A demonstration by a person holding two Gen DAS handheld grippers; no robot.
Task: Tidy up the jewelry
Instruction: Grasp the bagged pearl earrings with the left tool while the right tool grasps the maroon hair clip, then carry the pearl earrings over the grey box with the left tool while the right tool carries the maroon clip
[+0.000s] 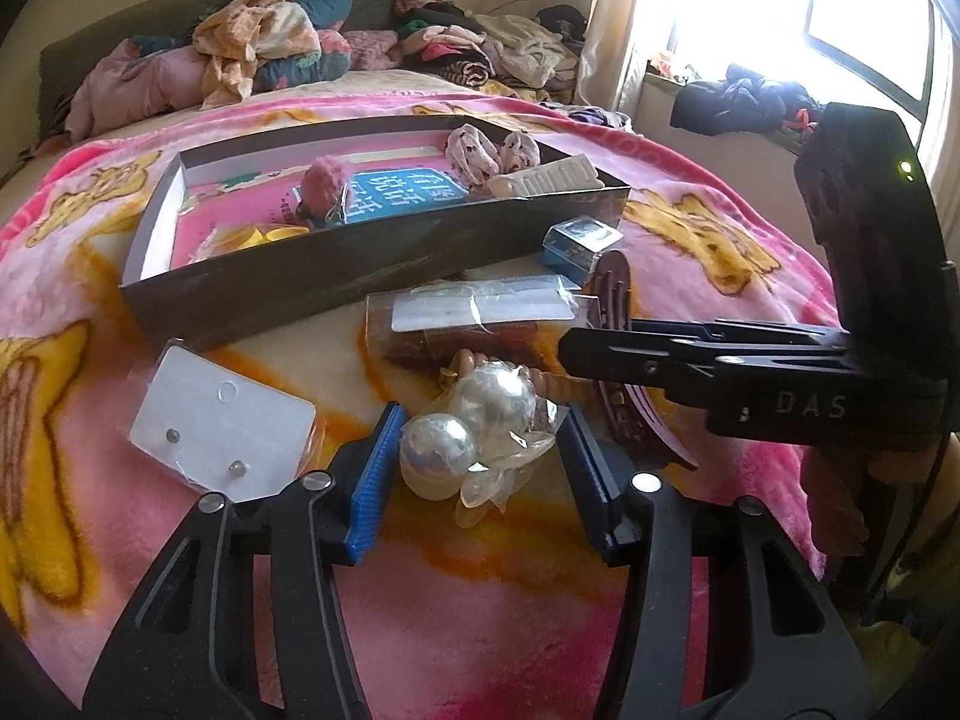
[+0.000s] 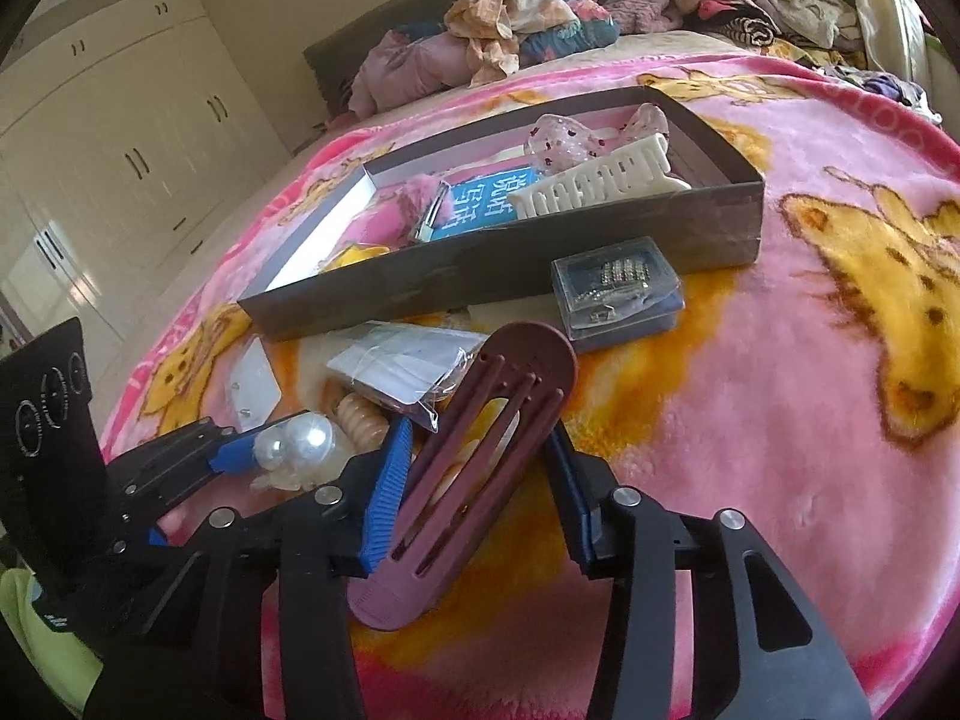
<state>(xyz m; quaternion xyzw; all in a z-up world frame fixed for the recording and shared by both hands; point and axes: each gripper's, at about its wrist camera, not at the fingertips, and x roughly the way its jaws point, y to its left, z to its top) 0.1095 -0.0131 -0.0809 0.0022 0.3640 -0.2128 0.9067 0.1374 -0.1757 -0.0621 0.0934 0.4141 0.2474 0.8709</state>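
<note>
Lying on bed: a fluffy pink blanket with yellow cartoon figures (image 1: 690, 240) carries everything in view.
Left tool (image 1: 474, 468): its blue-padded fingers (image 1: 375, 480) bracket a clear plastic packet holding two large pearl-like balls (image 1: 468, 426); from the left wrist view a gap shows on both sides, so the pads stand apart around the packet and do not press on it.
Right tool (image 2: 474, 498): its fingers sit either side of a long maroon plastic hair clip with slotted prongs (image 2: 480, 450), which tilts up between them. The left blue pad lies against the clip's edge; whether the far pad touches it I cannot tell.
Tray: a shallow dark cardboard box with a white inner wall (image 1: 312, 264) lies just beyond the loose pieces.
Inside tray: a fuzzy pink pom-pom clip (image 1: 324, 183), a blue printed card (image 1: 396, 195), a pink spotted fabric bow (image 1: 489, 153) and a cream plastic claw clip (image 2: 600, 186).
Loose on blanket: a white earring card with two small studs (image 1: 222, 432) left of the pearls, a clear bag with a white card (image 1: 474, 306) behind them, and a small transparent plastic case with rhinestone pieces (image 2: 618, 285) just in front of the tray.
Background: heaped clothes (image 1: 270, 48) at the head of the bed, a bright window (image 1: 810, 12) on the right.
</note>
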